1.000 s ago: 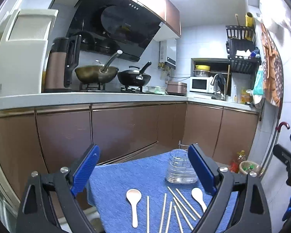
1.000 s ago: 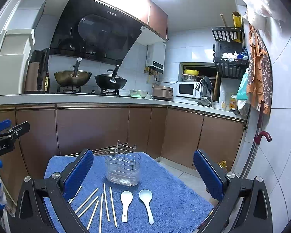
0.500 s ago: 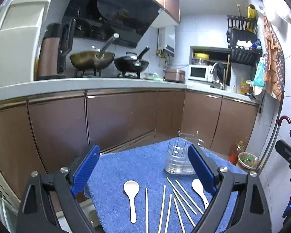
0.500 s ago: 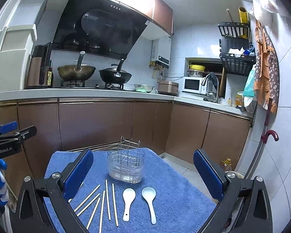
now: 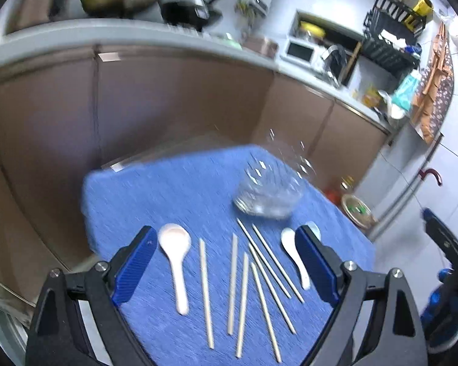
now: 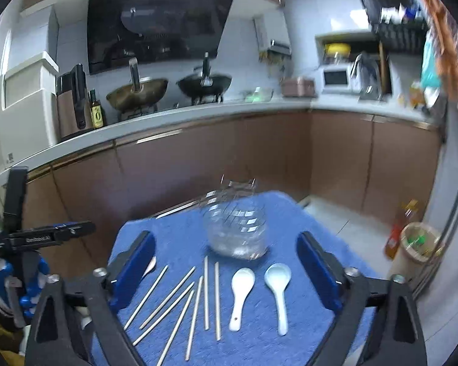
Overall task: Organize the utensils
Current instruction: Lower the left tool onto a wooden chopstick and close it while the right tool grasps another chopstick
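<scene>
Pale wooden chopsticks [image 6: 205, 292] and white ceramic spoons [image 6: 240, 292] lie untouched on the blue towel [image 6: 180, 238]; the right gripper [image 6: 226, 270] is closing, empty; the left gripper [image 5: 226, 262] gapes wide, empty.

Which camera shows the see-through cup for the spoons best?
The right wrist view: the clear holder sits near the middle with its wire top showing. In the left wrist view the holder is blurred and off to the side.
</scene>
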A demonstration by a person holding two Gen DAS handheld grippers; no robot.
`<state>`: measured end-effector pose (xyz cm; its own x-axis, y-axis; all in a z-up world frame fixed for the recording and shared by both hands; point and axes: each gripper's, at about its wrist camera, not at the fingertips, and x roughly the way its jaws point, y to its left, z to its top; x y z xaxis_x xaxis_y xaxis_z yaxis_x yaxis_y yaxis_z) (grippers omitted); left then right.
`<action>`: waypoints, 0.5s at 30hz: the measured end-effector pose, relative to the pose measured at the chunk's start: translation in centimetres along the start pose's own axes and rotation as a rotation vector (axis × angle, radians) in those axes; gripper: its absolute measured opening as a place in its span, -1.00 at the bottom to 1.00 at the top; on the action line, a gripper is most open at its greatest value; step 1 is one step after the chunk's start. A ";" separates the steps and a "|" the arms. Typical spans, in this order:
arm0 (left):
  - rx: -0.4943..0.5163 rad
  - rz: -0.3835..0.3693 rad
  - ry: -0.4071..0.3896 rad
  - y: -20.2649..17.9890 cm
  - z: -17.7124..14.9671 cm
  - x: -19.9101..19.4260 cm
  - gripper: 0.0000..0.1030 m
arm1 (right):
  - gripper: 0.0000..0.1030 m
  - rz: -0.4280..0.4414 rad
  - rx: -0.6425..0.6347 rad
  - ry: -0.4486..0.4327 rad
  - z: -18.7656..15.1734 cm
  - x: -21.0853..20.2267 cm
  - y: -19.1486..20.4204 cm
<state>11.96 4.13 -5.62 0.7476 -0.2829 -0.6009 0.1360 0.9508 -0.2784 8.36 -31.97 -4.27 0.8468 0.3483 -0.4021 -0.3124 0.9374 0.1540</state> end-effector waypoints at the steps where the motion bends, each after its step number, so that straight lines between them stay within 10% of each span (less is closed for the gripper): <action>1: 0.000 -0.018 0.033 -0.1 -0.2 1.0 0.77 | 0.56 0.018 0.013 0.022 -0.2 0.7 -0.4; 15: -0.041 -0.068 0.427 -1.0 -1.8 17.1 0.16 | -0.38 0.241 0.158 0.340 -3.9 10.9 -5.6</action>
<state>23.43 -1.86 -16.96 0.4008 -0.3797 -0.8338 0.1431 0.9249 -0.3524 17.69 -33.41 -13.05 0.5599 0.5634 -0.6076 -0.3914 0.8261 0.4054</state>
